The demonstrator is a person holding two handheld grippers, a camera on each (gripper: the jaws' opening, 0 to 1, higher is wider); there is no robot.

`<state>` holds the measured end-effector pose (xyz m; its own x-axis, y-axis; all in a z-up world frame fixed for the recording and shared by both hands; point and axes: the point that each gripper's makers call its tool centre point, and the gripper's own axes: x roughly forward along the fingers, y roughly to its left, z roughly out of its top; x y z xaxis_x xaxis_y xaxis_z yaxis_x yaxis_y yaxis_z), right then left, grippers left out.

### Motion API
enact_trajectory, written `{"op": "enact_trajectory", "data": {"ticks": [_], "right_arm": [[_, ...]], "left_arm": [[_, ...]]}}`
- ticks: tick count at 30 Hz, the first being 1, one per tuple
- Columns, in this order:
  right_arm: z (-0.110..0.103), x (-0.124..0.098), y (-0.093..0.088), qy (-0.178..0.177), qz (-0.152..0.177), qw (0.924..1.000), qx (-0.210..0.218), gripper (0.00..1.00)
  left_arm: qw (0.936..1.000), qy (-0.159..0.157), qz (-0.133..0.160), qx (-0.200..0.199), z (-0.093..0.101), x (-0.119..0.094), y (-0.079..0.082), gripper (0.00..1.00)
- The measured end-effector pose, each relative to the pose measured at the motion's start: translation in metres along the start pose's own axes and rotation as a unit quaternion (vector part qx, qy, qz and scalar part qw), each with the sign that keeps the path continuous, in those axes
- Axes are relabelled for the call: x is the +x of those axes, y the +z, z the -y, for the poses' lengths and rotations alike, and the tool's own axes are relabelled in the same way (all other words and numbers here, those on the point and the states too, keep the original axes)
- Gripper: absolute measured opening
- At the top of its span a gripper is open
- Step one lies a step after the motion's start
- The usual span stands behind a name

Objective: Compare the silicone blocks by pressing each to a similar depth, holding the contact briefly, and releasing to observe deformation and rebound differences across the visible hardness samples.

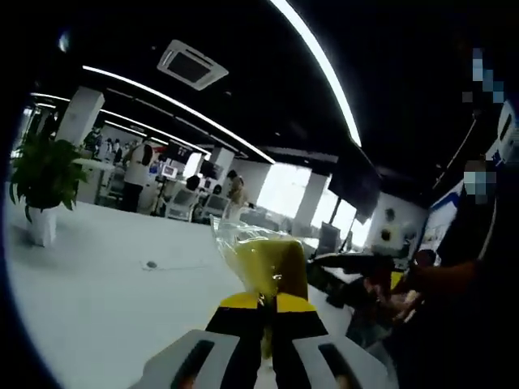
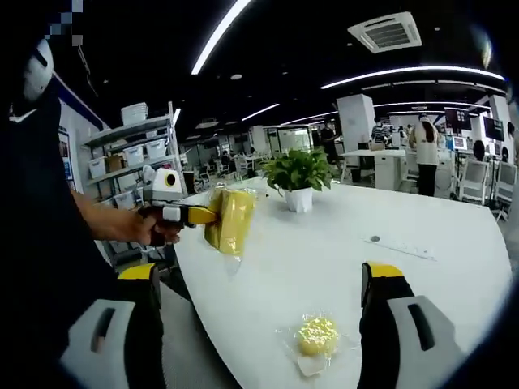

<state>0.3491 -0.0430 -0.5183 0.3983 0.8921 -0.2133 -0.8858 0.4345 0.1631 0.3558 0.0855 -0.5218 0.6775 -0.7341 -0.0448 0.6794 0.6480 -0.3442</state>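
Across the white surface (image 2: 340,243) I held a soft, light bagged yellow block (image 1: 268,267) pinched in my left gripper (image 1: 266,324), right gripper (image 2: 259,324) wide open over another bagged block (image 2: 316,334).

I see a yellow block (image 1: 272,271) wrapped in clear, crinkled glossy plastic; another wrapped block (image 2: 317,336) lies on the smooth, matt white table (image 2: 324,243).

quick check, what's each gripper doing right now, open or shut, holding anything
Left gripper: shut on the bagged yellow block, held up above the white table.
Right gripper: open, holding nothing; a small bagged yellow piece lies on the table between its jaws.
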Motion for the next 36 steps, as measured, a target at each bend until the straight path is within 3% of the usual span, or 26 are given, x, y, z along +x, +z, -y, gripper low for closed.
{"op": "enact_trajectory", "data": {"ticks": [2, 3, 13, 15, 18, 21, 24, 32, 36], "right_arm": [[-0.001, 0.006, 0.01, 0.011, 0.006, 0.9999, 0.0, 0.97], [-0.003, 0.011, 0.016, 0.016, 0.009, 0.9998, -0.003, 0.97], [-0.022, 0.04, 0.052, 0.063, 0.05, 0.9968, 0.006, 0.95], [-0.027, 0.044, 0.054, 0.074, 0.045, 0.9962, 0.004, 0.86], [-0.033, 0.051, 0.06, 0.092, 0.053, 0.9941, 0.017, 0.81], [-0.039, 0.057, 0.056, 0.107, 0.042, 0.9931, 0.021, 0.68], [-0.047, 0.061, 0.054, 0.123, 0.04, 0.9912, 0.028, 0.62], [-0.053, 0.072, 0.05, 0.133, 0.033, 0.9894, 0.05, 0.35], [-0.051, 0.074, 0.045, 0.132, 0.02, 0.9895, 0.056, 0.31]], "left_arm": [[0.9998, 0.008, -0.014, 0.009, 0.0, 0.001, -0.004, 0.0], [1.0, -0.005, -0.008, 0.004, 0.003, 0.0, -0.002, 0.0], [0.9994, -0.029, 0.002, 0.018, 0.023, 0.004, 0.015, 0.0], [0.9991, -0.037, -0.003, 0.022, 0.027, 0.005, 0.015, 0.0], [0.9988, -0.046, -0.002, 0.02, 0.033, 0.005, 0.013, 0.0], [0.9987, -0.05, 0.007, 0.012, 0.036, 0.004, 0.016, 0.0], [0.9984, -0.054, 0.008, 0.015, 0.041, 0.003, 0.016, 0.0], [0.9978, -0.065, 0.006, 0.012, 0.051, 0.0, 0.013, 0.0], [0.9981, -0.06, 0.0, 0.014, 0.05, 0.0, 0.01, 0.0]]}}
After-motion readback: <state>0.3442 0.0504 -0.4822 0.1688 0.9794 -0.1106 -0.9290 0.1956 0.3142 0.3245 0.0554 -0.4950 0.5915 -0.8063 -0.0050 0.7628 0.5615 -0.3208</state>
